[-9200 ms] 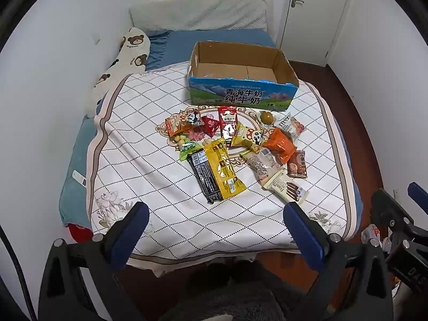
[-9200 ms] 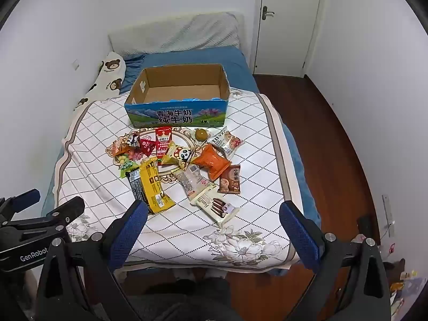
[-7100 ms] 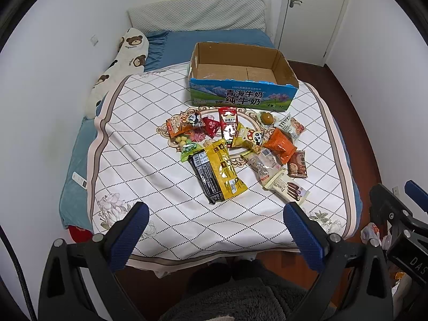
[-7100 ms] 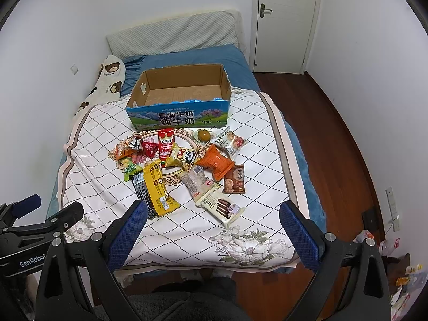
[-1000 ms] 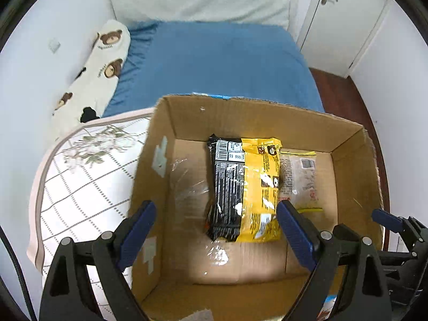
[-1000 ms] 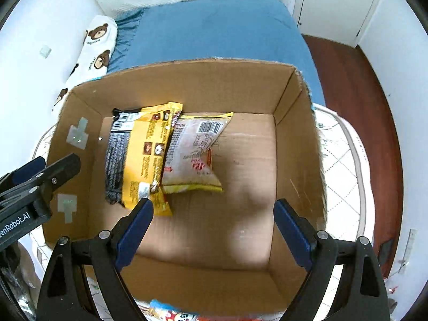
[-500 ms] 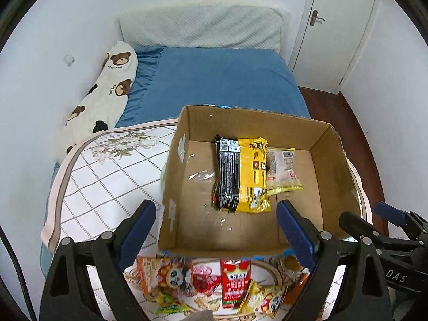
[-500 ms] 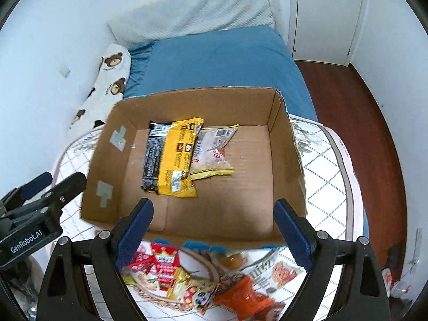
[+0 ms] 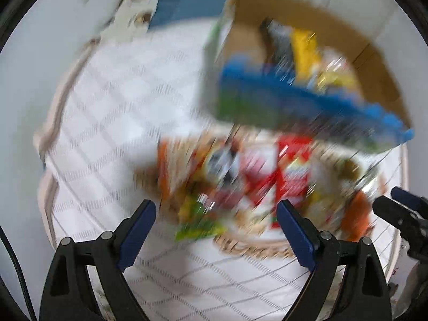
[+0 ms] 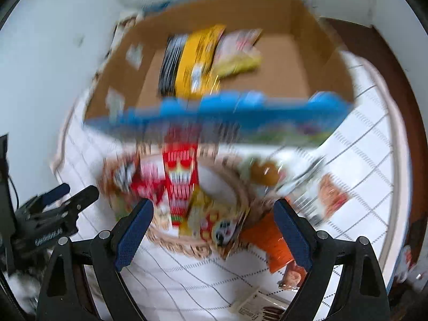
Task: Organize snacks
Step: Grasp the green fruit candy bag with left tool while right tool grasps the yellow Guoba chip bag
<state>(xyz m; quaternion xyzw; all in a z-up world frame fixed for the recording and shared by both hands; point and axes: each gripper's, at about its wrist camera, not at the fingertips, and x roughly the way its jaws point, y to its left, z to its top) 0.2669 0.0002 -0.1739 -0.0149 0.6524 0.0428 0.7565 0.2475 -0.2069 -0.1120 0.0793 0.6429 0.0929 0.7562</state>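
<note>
Left gripper (image 9: 216, 215) and right gripper (image 10: 213, 214), jaws apart and empty, point down over loose snacks (image 10: 184, 187) beside the cardboard box (image 10: 302, 26).

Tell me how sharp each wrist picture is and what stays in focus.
Left wrist view: heavy motion smear over the cardboard box, the loose snacks and the quilt; only the left gripper, open and empty, is crisp. Right wrist view: the same smear on box and snacks, somewhat milder; the right gripper, open, is sharp. Both views bulge with fisheye distortion and have dark corners.
</note>
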